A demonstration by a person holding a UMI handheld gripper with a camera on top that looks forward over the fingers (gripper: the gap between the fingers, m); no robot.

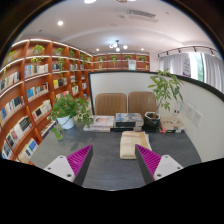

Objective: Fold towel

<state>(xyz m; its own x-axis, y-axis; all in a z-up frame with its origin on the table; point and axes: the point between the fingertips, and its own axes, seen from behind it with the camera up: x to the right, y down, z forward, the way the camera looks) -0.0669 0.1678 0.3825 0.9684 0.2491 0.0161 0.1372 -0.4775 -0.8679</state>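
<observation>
Gripper view: gripper is held open and empty above the table. Towel is seen just ahead of the fingers, apparently folded already, so little looks left.

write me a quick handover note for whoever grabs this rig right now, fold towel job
Hand-held gripper: open, nothing between the fingers; held above the near part of the grey table, pointing toward the far end.
Towel: beige, lying on the table just beyond the fingers, slightly toward the right finger, not touched. It looks like a compact stack, but I cannot tell how far it is already folded.
Around it: a potted plant beyond the left finger, another plant at the far right, clutter at the far end.
Done: nothing that can be confirmed.
Left: reach the towel, grasp an edge, fold it.
</observation>
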